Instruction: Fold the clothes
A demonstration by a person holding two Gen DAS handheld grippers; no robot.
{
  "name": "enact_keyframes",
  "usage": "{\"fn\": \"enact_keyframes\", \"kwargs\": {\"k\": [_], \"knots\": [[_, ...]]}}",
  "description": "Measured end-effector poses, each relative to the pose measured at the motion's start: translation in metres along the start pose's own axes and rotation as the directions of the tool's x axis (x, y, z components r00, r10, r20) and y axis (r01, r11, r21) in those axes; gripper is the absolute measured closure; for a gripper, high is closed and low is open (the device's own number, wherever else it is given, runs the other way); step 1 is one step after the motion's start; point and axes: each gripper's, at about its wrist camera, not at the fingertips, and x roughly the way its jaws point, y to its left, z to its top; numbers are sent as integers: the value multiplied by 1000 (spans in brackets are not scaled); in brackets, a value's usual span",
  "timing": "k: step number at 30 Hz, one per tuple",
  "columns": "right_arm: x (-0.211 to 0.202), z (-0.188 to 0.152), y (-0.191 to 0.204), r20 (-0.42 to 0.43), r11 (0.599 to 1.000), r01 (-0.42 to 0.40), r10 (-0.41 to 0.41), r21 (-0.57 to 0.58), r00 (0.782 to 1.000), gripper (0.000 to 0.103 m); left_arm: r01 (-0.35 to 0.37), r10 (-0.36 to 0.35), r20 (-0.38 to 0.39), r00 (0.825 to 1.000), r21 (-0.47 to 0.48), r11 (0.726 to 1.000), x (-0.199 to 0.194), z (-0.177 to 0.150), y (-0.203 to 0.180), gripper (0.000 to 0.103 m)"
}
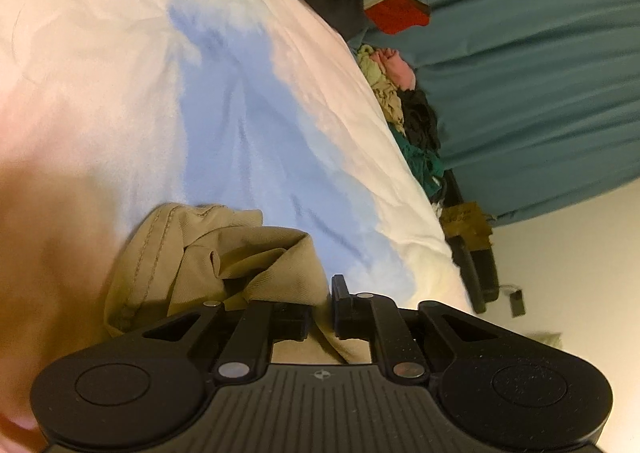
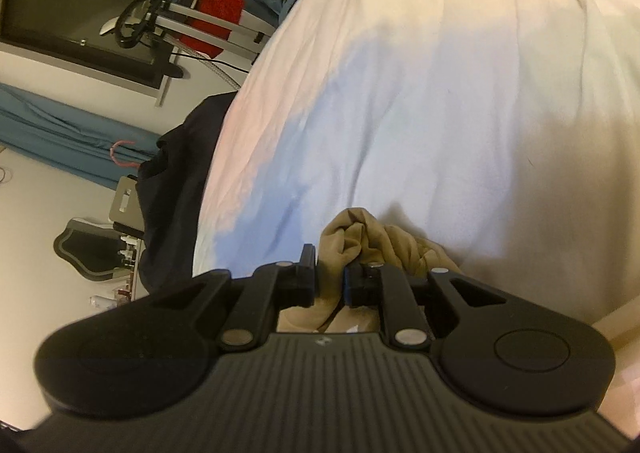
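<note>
Bed [image 1: 100, 65]: white cover with a pale blue cast down its middle, creased all over, filling most of both my wrist views.

Teal curtain [image 1: 540, 73]: hangs beyond the bed's far edge.

Dark cloth [image 2: 176, 189]: draped over one edge of the bed, in folds.

Heap of clothes [image 1: 396, 93]: green, pink, tan and black pieces piled against the bed's far edge, in front of the curtain.

Red cloth [image 2: 216, 13]: hung on a white frame, off the bed near its corner.

Khaki garment [image 1: 208, 253]: the piece I am folding, bunched and lifted between my two tools, above the bed cover; a stitched seam shows along one fold. The same fabric [image 2: 360, 237] shows in the right wrist view.

My left gripper [image 1: 320, 313]: fingers drawn close together, a thick fold of the khaki garment pinched between them.

My right gripper [image 2: 330, 281]: fingers likewise nearly closed, clamping a bunched edge of the khaki garment, which rises in a peak just past the tips.
</note>
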Motion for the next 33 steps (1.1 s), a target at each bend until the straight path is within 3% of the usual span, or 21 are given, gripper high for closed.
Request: {"fn": "enact_keyframes", "kwargs": {"k": [1,2,4,5,6,8,10,12,15,16,17,18,20,22,25,30,33], "knots": [[-4,-2,0,7,1000,-10,11,-3,1000,82,-12,12,1,1000,29,999,-2,-1,-4,79],[-9,-4,0,17,1000,-28,28,-6,999,71,-24,24,3,1000,59,998,-4,-3,-7,76],[-22,-8,5,48,996,-92,93,-12,995,43,-35,33,23,999,127,991,-12,-7,-19,47],[-29,-10,8,63,992,-124,124,-16,990,22,-39,34,35,999,162,986,-16,-9,-25,42],[-35,-12,10,78,988,-155,156,-21,985,14,-44,35,47,998,197,979,-21,-11,-31,36],[-49,-17,16,109,977,-207,210,-45,972,15,-66,41,94,995,278,958,-36,-18,-45,29],[-68,-24,26,145,970,-203,222,-135,964,14,-94,43,148,988,359,929,-54,-25,-58,13],[-85,-31,37,181,953,-187,232,-237,956,14,-132,48,193,980,452,882,-68,-36,-69,7],[-104,-49,54,226,876,-89,218,-473,949,16,-263,102,304,947,556,788,-81,-55,-81,5],[-104,-56,59,219,841,-57,205,-538,954,21,-279,102,317,943,583,763,-83,-61,-84,5],[-102,-62,63,213,810,-14,170,-586,962,33,-284,99,320,942,607,743,-84,-66,-85,5],[-98,-67,66,207,782,25,135,-623,969,38,-284,99,317,943,616,735,-84,-69,-86,4],[-86,-75,65,192,746,80,65,-662,979,50,-272,112,289,951,608,746,-80,-73,-81,4],[-69,-82,61,179,728,123,-1,-675,984,61,-270,129,268,955,605,749,-74,-78,-77,4],[-54,-87,56,173,710,164,-61,-684,983,64,-348,193,310,931,597,723,-59,-87,-69,4],[-45,-92,53,182,692,183,-76,-698,980,66,-371,276,250,928,568,735,-33,-89,-49,6],[-41,-96,51,187,680,195,-86,-706,979,66,-373,281,247,927,568,734,-31,-88,-47,6]]}}
